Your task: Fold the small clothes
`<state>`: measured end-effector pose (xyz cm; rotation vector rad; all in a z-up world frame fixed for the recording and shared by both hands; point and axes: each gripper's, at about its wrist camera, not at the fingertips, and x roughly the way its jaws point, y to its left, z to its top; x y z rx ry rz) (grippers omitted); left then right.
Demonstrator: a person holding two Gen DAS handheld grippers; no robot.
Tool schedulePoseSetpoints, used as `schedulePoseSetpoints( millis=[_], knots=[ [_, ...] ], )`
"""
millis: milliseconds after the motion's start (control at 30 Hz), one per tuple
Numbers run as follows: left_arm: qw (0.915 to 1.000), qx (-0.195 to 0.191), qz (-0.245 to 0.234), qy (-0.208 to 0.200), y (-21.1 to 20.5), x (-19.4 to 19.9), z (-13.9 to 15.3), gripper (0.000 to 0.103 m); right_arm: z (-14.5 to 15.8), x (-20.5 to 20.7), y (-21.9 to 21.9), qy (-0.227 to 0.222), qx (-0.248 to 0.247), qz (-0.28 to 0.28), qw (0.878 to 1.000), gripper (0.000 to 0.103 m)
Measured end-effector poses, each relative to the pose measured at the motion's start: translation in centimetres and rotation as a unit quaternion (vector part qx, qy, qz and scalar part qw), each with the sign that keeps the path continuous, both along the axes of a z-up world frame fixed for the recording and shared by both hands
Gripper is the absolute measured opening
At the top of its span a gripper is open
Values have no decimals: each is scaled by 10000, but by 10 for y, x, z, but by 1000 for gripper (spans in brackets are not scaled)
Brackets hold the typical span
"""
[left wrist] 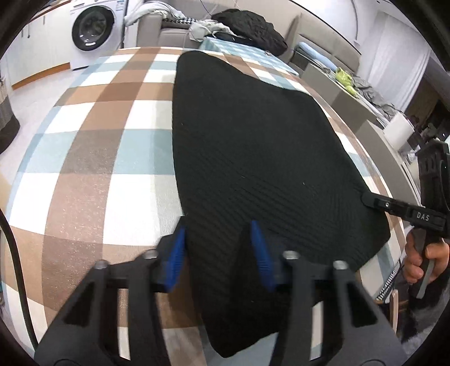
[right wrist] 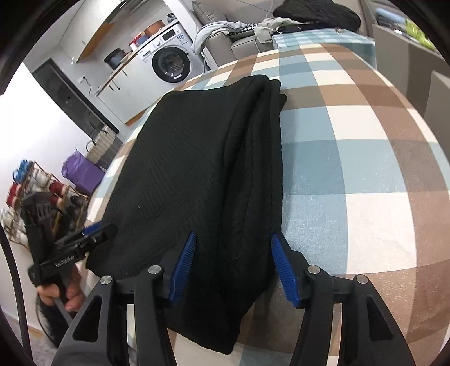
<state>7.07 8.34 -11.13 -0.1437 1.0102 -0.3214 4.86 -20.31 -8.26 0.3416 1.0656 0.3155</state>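
Note:
A black ribbed garment (left wrist: pixel 253 135) lies folded lengthwise on the checked tablecloth (left wrist: pixel 98 157), and its near end hangs over the table's front edge. My left gripper (left wrist: pixel 218 250) grips the near left corner: cloth bunches into a ridge that fills the gap between the blue pads (left wrist: pixel 175 254). It also shows in the right wrist view as the left gripper (right wrist: pixel 98 235), held by a hand. My right gripper (right wrist: pixel 233 264) straddles the near right end of the garment (right wrist: pixel 197 169), its jaws apart and loose around the layered edge. The right gripper (left wrist: pixel 374 201) touches the garment's right edge.
Behind the table stand a grey sofa (left wrist: pixel 174 31) with piled clothes and a dark cushion (left wrist: pixel 250 25), and a washing machine (left wrist: pixel 92 28) at the back left. A side unit with a green item (left wrist: pixel 344 77) runs along the right. A shoe rack (right wrist: pixel 36 194) stands at the left.

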Motion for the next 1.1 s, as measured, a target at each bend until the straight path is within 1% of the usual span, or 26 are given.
schedulePoseSetpoints(
  millis=[33, 67, 133, 233, 433, 533, 633, 733, 833, 900, 967, 1000, 1033, 1100],
  knots=[
    [10000, -3, 4, -18, 0, -1, 0, 28, 0, -2, 0, -8, -19, 7, 10000, 50],
    [10000, -8, -16, -22, 0, -1, -1, 25, 0, -4, 0, -26, 34, 22, 10000, 46],
    [10000, -3, -27, -37, 0, 0, 0, 20, -3, -5, 1, -18, 155, 60, 9999, 31],
    [10000, 20, 1, -44, -2, 5, 0, 20, -5, -1, 3, -9, 247, 83, 9997, 26],
    [9999, 102, 27, -109, -6, 26, 0, 19, -5, 6, 3, -45, 300, 18, 9995, 25],
    [9997, 155, 83, -165, -9, 44, 0, 20, -6, 18, 3, -142, 250, -56, 9996, 25],
    [9989, 316, 86, -324, -16, 62, 2, 20, -7, 36, 2, -188, 260, -218, 9992, 25],
    [9982, 451, 92, -373, -23, 77, 3, 20, -6, 52, 3, -229, 190, -378, 9988, 25],
    [9979, 505, 119, -380, -26, 86, 3, 20, -5, 60, 5, -246, 103, -475, 9985, 25],
    [9980, 511, 129, -362, -27, 87, 3, 20, -2, 61, 6, -232, 17, -465, 9986, 27],
    [9977, 540, 176, -371, -27, 84, 5, 20, 1, 58, 4, -215, 68, -463, 9987, 32],
    [9977, 537, 200, -361, -25, 84, 5, 22, 3, 56, 3, -207, 88, -456, 9987, 36],
    [9979, 520, 213, -337, -23, 83, 6, 24, 5, 52, 0, -173, 154, -418, 9989, 39],
    [9982, 453, 269, -278, -18, 79, 9, 26, 9, 41, -4, -203, 315, -325, 9988, 41]
  ],
)
